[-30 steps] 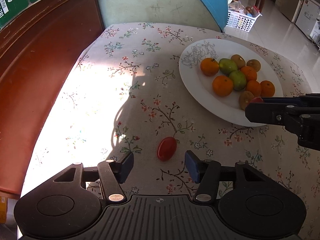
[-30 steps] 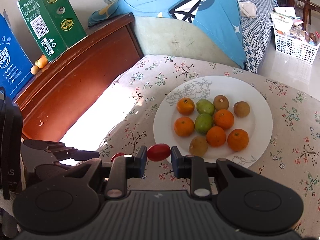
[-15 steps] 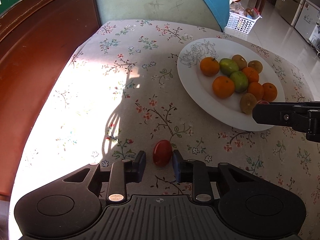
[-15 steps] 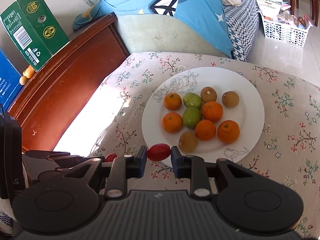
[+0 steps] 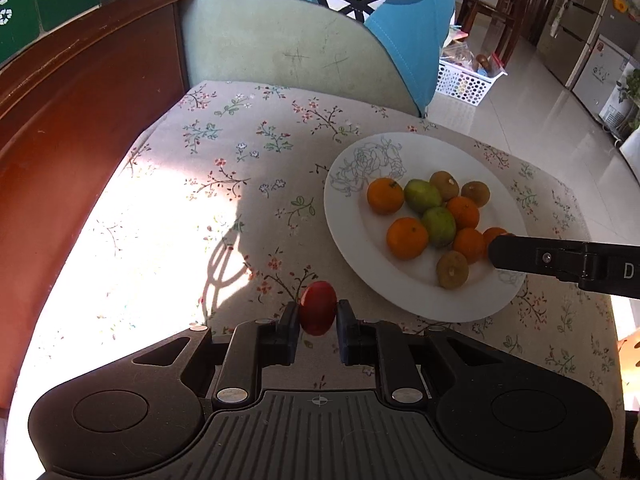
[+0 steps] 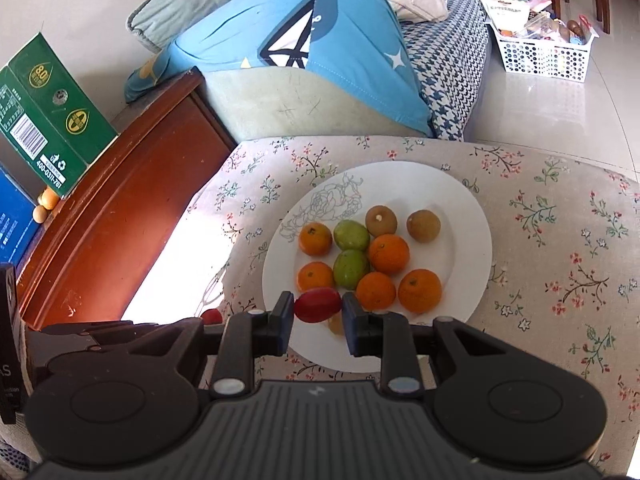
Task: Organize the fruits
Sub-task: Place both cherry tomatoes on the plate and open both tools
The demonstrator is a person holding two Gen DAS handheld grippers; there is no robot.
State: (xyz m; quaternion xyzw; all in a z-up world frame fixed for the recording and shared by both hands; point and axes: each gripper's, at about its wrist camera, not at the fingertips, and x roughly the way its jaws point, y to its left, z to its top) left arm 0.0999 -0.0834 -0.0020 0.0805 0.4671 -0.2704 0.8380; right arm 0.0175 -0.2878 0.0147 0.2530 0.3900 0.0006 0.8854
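A white plate (image 5: 352, 236) (image 6: 464, 216) on the floral tablecloth holds several oranges, two green fruits and brown kiwis. My left gripper (image 5: 318, 314) is shut on a red cherry tomato (image 5: 318, 308) and holds it above the cloth, left of the plate. My right gripper (image 6: 317, 306) is shut on another red cherry tomato (image 6: 317, 305) above the plate's near edge. The right gripper also shows in the left wrist view (image 5: 560, 260) over the plate's right side. The left gripper's tomato shows in the right wrist view (image 6: 212, 316).
A dark wooden cabinet (image 5: 60, 120) (image 6: 112, 216) borders the table's left side, with green boxes (image 6: 44, 120) on it. A cushion with a blue cover (image 6: 304, 60) lies beyond the table. A white basket (image 6: 544, 52) stands on the floor at the back right.
My left gripper closed on the red tomato on the cloth and lifted it. My right gripper moved forward with its tomato, over the plate's near edge.
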